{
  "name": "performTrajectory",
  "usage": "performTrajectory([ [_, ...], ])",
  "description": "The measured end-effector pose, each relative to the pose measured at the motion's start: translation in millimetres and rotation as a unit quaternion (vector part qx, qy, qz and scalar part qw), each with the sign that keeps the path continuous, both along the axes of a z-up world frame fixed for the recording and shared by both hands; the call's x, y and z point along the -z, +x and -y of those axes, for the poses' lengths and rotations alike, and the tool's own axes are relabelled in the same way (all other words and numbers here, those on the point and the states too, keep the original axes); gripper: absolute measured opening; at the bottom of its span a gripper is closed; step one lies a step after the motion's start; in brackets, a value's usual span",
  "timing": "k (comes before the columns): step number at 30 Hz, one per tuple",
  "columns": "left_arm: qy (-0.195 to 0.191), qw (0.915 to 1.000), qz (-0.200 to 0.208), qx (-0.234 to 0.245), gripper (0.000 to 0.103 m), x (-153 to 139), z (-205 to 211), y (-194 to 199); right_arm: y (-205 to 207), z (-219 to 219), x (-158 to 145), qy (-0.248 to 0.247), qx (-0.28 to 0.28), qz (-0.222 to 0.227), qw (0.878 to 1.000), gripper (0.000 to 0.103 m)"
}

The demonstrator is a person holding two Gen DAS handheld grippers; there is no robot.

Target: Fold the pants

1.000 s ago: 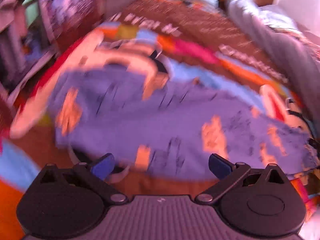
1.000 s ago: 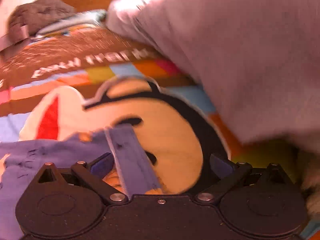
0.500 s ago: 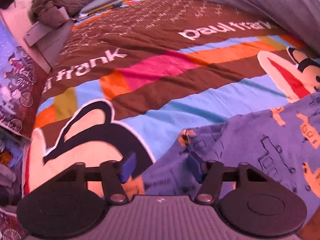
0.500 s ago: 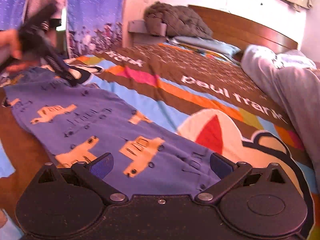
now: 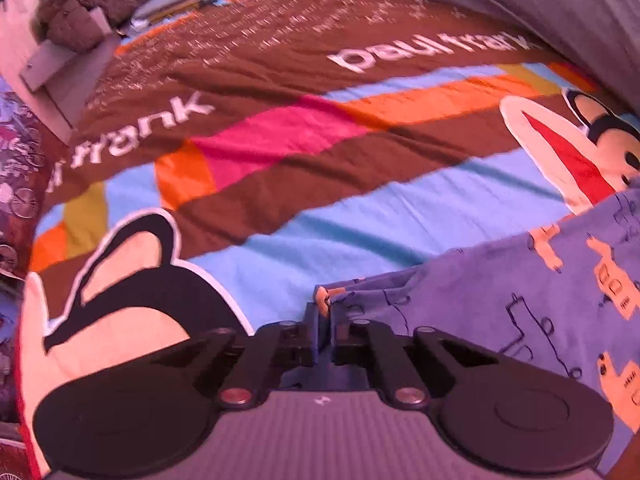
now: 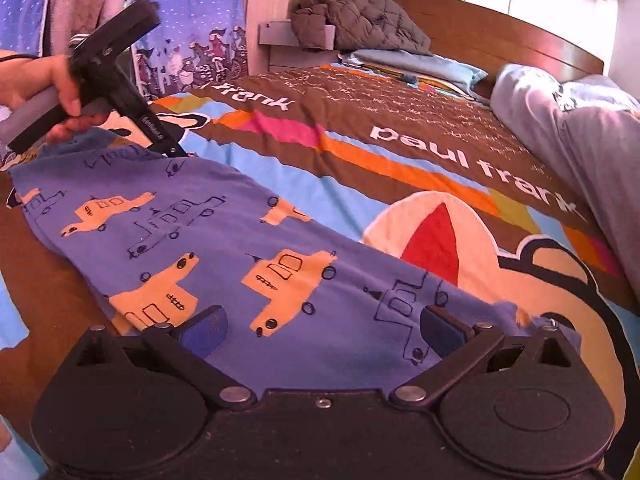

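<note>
The blue pants (image 6: 208,236) with orange car prints lie spread along the near edge of the bed; they also show in the left wrist view (image 5: 520,308). My left gripper (image 5: 325,326) is shut on a corner of the pants' edge. It shows in the right wrist view (image 6: 172,148) at the far left end of the pants. My right gripper (image 6: 320,326) is open, its blue pads just above the near end of the pants, holding nothing.
The colourful "paul frank" bedspread (image 6: 400,128) covers the bed. A grey blanket (image 6: 580,148) lies at the right. A dark quilted jacket (image 6: 352,20) and pillows sit at the wooden headboard. A patterned curtain (image 6: 192,24) hangs at the left.
My left gripper has closed on the pants' corner; half a second ago its jaws stood half open around it. My right gripper has come lower and nearer over the pants' other end.
</note>
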State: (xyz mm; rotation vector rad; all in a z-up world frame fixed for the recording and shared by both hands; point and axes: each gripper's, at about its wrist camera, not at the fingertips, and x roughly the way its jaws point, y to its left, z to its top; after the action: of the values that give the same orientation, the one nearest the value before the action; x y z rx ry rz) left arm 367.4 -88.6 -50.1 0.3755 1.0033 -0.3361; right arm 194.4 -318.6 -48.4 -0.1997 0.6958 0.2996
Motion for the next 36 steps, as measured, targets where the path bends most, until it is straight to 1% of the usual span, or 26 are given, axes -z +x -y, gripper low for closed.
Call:
performTrajectory([
  [3,-0.018,0.9987,0.014,-0.045,0.002,-3.0,-8.9,7.8,0.8,2.0,0.8,0.001,0.007,-0.002,1.0,0.102],
  [5,-0.03,0.9968,0.006,-0.073,0.002,0.8,-12.0,15.6,3.9,3.2,3.7,-0.001,0.014,-0.014,1.0,0.102],
  [6,-0.029,0.9961,0.004,-0.083,0.003,3.5,-11.1,16.8,6.3,4.4,5.7,-0.001,0.019,-0.023,1.0,0.102],
  [8,-0.017,0.9952,0.015,-0.096,0.004,6.6,-5.4,13.8,12.6,10.8,10.4,0.006,0.037,-0.047,0.998,0.102],
  [10,-0.01,0.993,0.028,-0.115,0.013,4.7,-1.0,8.7,16.3,20.8,12.6,0.03,0.054,-0.066,0.996,0.102],
  [11,-0.007,0.9912,0.037,-0.127,0.029,1.3,0.5,3.7,16.6,25.2,12.6,0.039,0.063,-0.07,0.995,0.102],
  [12,-0.004,0.9895,0.047,-0.136,0.053,-3.5,1.8,-3.1,16.0,28.8,11.5,0.046,0.071,-0.069,0.994,0.102],
  [13,-0.008,0.9882,0.058,-0.142,0.064,-9.2,3.2,-12.2,14.5,30.5,9.9,0.051,0.074,-0.065,0.994,0.102],
  [14,-0.021,0.988,0.069,-0.137,0.074,-15.5,5.0,-24.2,11.5,31.6,6.6,0.055,0.074,-0.055,0.994,0.102],
  [16,-0.05,0.9906,0.072,-0.105,0.074,-24.4,10.8,-50.3,5.8,31.0,0.5,0.067,0.06,-0.039,0.995,0.102],
  [17,-0.058,0.9916,0.069,-0.094,0.076,-26.0,13.9,-61.0,3.4,29.4,-1.3,0.069,0.051,-0.037,0.996,0.102],
  [18,-0.064,0.9925,0.061,-0.084,0.081,-24.9,17.9,-75.7,2.8,26.9,-1.9,0.064,0.045,-0.04,0.996,0.102],
  [19,-0.064,0.9934,0.053,-0.079,0.085,-21.7,21.4,-86.5,3.0,24.4,-1.5,0.054,0.043,-0.047,0.997,0.102],
  [20,-0.056,0.9949,0.039,-0.074,0.087,-15.0,25.3,-98.1,4.3,22.5,-0.2,0.042,0.044,-0.057,0.997,0.102],
  [21,-0.042,0.9961,0.026,-0.072,0.087,-7.0,28.7,-107.2,6.1,22.2,2.4,0.03,0.048,-0.072,0.996,0.102],
  [22,-0.021,0.9971,0.013,-0.072,0.087,2.3,31.4,-115.5,8.0,24.3,4.5,0.026,0.051,-0.086,0.995,0.102],
  [23,-0.003,0.9971,0.013,-0.075,0.089,10.3,32.1,-124.5,8.6,28.3,5.9,0.031,0.054,-0.096,0.993,0.102],
  [24,-0.007,0.9961,0.031,-0.083,0.092,12.6,28.5,-134.0,8.3,33.9,6.0,0.04,0.056,-0.105,0.992,0.102],
  [25,-0.01,0.9948,0.032,-0.096,0.093,13.2,24.1,-138.8,6.9,41.1,5.9,0.046,0.059,-0.112,0.991,0.102],
  [28,-0.026,0.9907,0.002,-0.133,0.095,8.6,9.1,-140.3,-7.4,65.3,5.2,0.044,0.072,-0.126,0.988,0.102],
  [30,-0.01,0.9904,-0.011,-0.138,0.094,3.1,7.1,-142.1,-17.4,82.6,3.1,0.055,0.086,-0.129,0.986,0.102],
  [31,0.002,0.9906,-0.015,-0.136,0.094,-1.2,9.9,-144.1,-21.9,93.9,1.7,0.061,0.105,-0.13,0.984,0.102],
  [33,0.022,0.9913,-0.014,-0.129,0.094,-12.2,18.9,-145.3,-28.7,112.5,-0.6,0.082,0.137,-0.125,0.979,0.102],
  [34,0.02,0.9923,-0.008,-0.122,0.094,-19.5,25.2,-144.3,-32.9,123.0,-2.6,0.116,0.145,-0.122,0.975,0.102],
  [36,0.003,0.9947,0.007,-0.103,0.094,-31.8,41.1,-144.2,-44.2,143.7,-5.8,0.192,0.173,-0.111,0.96,0.102],
])
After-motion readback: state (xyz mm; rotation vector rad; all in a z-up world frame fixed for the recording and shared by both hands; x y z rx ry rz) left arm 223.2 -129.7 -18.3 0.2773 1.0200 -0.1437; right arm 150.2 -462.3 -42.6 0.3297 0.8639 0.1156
